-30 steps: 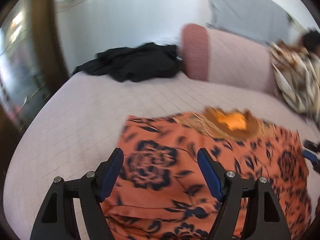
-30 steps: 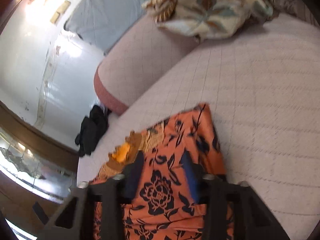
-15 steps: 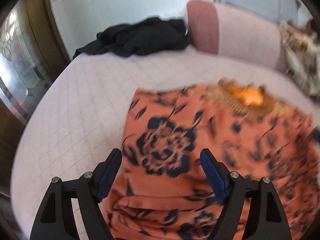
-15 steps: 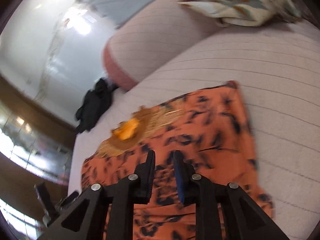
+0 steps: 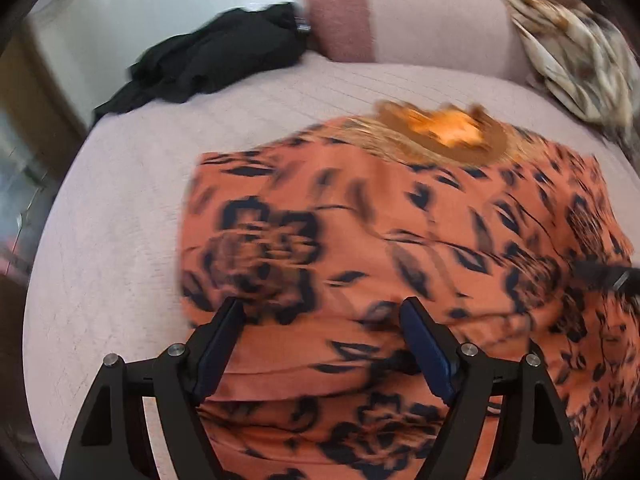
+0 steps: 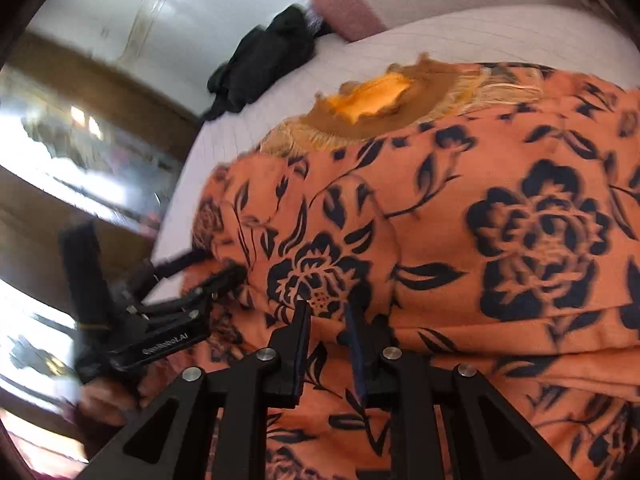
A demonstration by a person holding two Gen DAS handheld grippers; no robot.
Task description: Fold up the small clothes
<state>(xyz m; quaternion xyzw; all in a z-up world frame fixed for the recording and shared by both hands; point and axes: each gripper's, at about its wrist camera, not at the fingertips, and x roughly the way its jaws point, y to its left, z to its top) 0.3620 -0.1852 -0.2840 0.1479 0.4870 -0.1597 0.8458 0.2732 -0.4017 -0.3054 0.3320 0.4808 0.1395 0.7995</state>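
An orange garment with black flowers (image 5: pixel 400 220) (image 6: pixel 440 200) lies spread on the pale pink bed (image 5: pixel 120 220). Its brown neckline with a yellow lining (image 5: pixel 452 132) points to the far side, and its near part is folded up along a crease. My left gripper (image 5: pixel 320 320) hovers open over the garment's near left part, with nothing pinched. In the right wrist view, the left gripper (image 6: pixel 216 266) sits at the garment's left edge. My right gripper (image 6: pixel 328 316) has its jaws almost together with a ridge of orange cloth between the pads. Creases run towards it at the right (image 5: pixel 600 274).
A heap of black clothing (image 5: pixel 208 64) lies at the bed's far left beside a pink bolster (image 5: pixel 400 16). A cream patterned cloth (image 5: pixel 576 52) is bunched at the far right. Dark wood and glass (image 6: pixel 80 140) stand beyond the bed's left edge. A person's hand (image 6: pixel 104 396) holds the left gripper.
My right gripper's jaws narrowed, and it swung left from the garment's right edge to over its middle. My left gripper tipped down closer to the cloth, with its jaws a little wider.
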